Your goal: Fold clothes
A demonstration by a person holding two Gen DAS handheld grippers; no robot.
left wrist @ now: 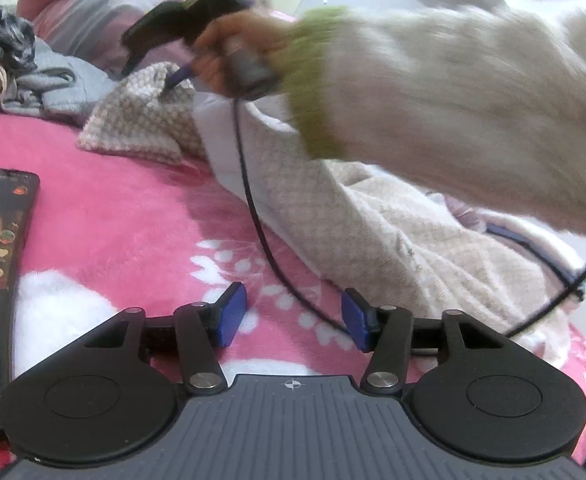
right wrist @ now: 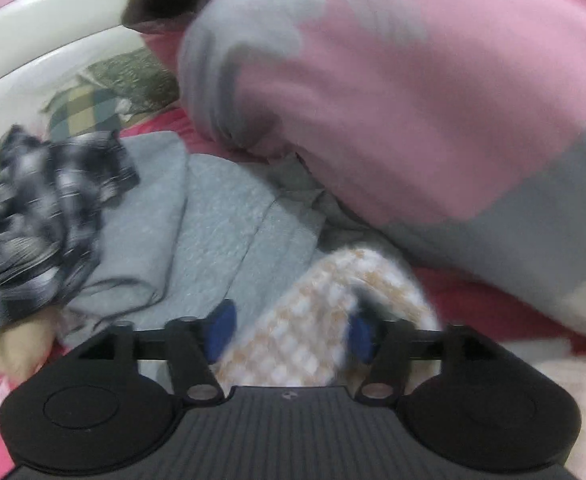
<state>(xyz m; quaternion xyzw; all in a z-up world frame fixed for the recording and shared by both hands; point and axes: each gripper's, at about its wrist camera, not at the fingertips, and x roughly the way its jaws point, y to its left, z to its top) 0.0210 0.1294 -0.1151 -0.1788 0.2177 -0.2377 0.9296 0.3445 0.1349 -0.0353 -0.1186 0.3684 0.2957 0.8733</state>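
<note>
While the left gripper gapes (empty), the right gripper straddles—unpinched—the checkered garment.

Each gripper is a ribbed grey body with two round black discs, black link arms on silver screws, and blue pads; the left gripper bears a small white crosshair mark at its centre. The right gripper matches it. The sleeve is fuzzy cream with a green ribbed cuff, and a thin black cable hangs from the far handle.
</note>
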